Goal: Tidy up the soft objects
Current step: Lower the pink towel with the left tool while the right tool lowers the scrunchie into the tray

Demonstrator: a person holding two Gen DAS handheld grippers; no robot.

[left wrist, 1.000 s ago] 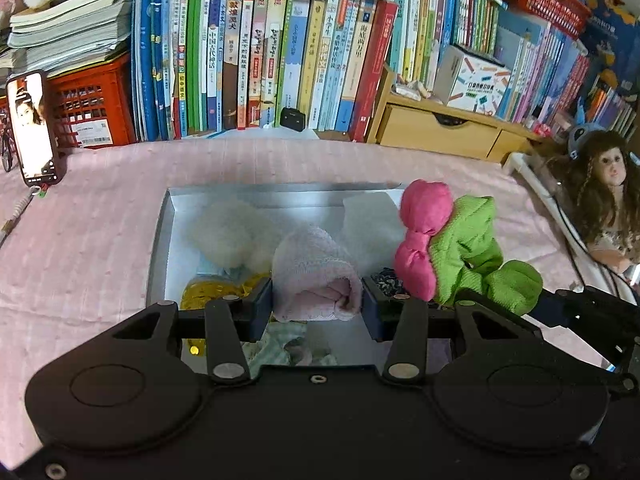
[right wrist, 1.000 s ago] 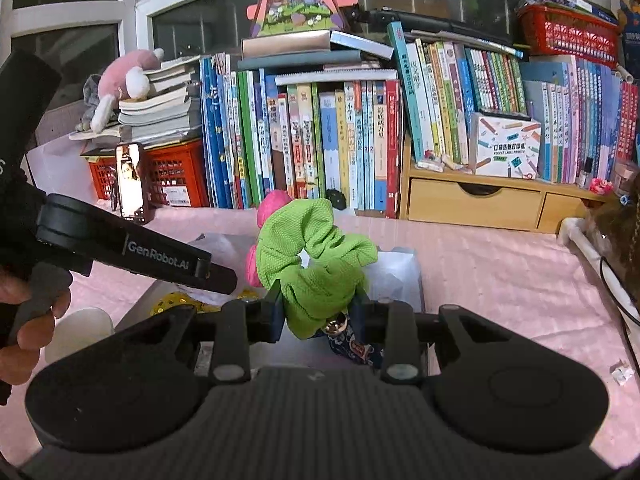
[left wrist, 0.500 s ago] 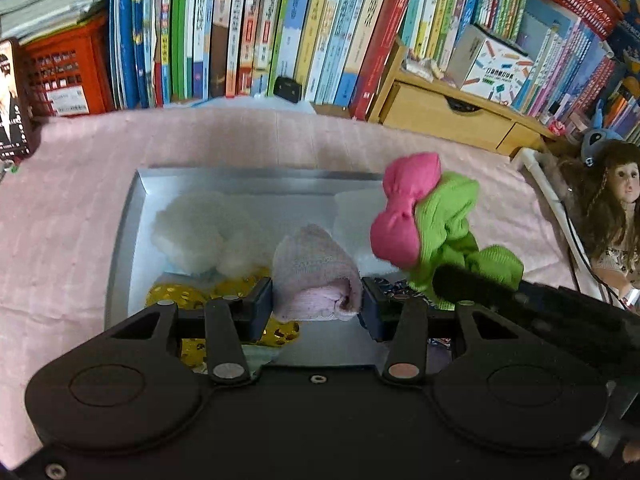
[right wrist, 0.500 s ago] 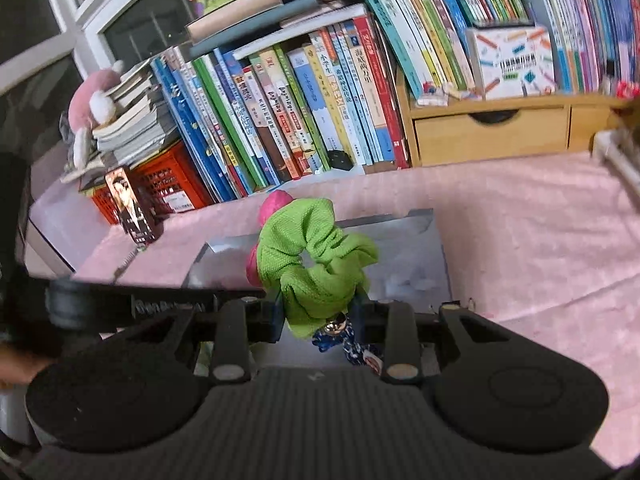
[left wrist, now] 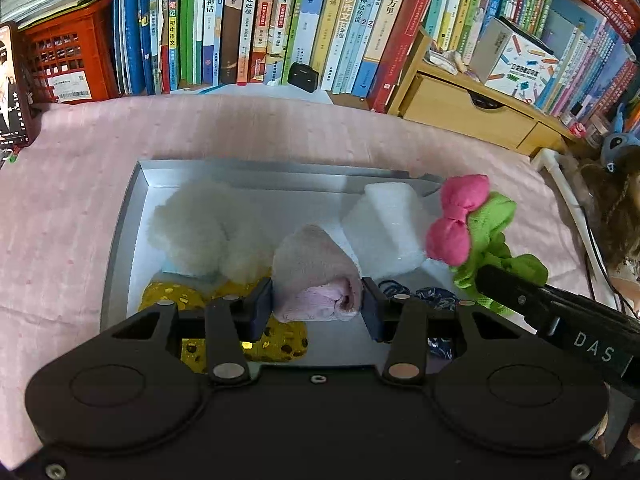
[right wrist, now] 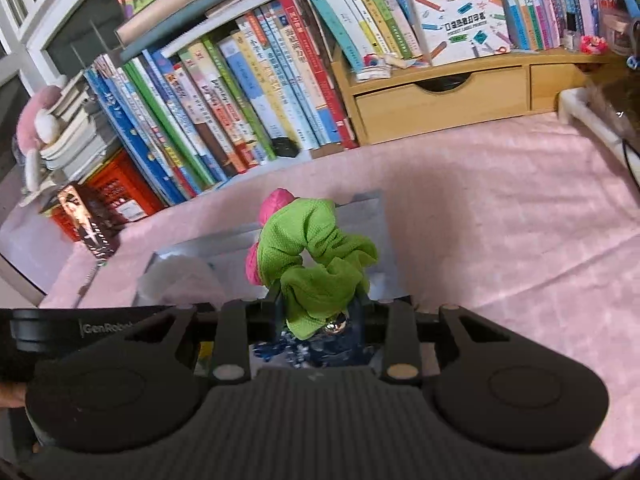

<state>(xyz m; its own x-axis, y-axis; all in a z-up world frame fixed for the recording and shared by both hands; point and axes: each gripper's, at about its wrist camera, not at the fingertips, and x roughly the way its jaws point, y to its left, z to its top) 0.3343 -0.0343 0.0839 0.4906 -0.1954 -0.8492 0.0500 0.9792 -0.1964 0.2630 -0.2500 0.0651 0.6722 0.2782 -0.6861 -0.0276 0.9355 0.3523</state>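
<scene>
A: Left gripper [left wrist: 318, 306]?
B: Clamped on a rolled pink sock [left wrist: 316, 276], over the near middle of the grey tray [left wrist: 120, 240]

A: And the right gripper [right wrist: 320, 312]?
B: Pinched tight on a green scrunchie [right wrist: 316, 264] with a pink bow [left wrist: 456, 220]; seen from the left wrist at about three o'clock of the sock, over the tray's right edge

A: Inside the tray?
B: White fluffy thing [left wrist: 200, 232] at ten o'clock of the sock, white foam block [left wrist: 386, 228] at one o'clock, gold sequin cloth [left wrist: 172, 296] at eight o'clock, dark blue scrunchie [left wrist: 424, 296] at four o'clock, half hidden by the fingers

A: Around the tray?
B: Pink cloth [right wrist: 500, 240] underneath, row of books [left wrist: 280, 20] at twelve o'clock, red crate [left wrist: 68, 60] at ten o'clock, wooden drawer unit [right wrist: 440, 100] at two o'clock
</scene>
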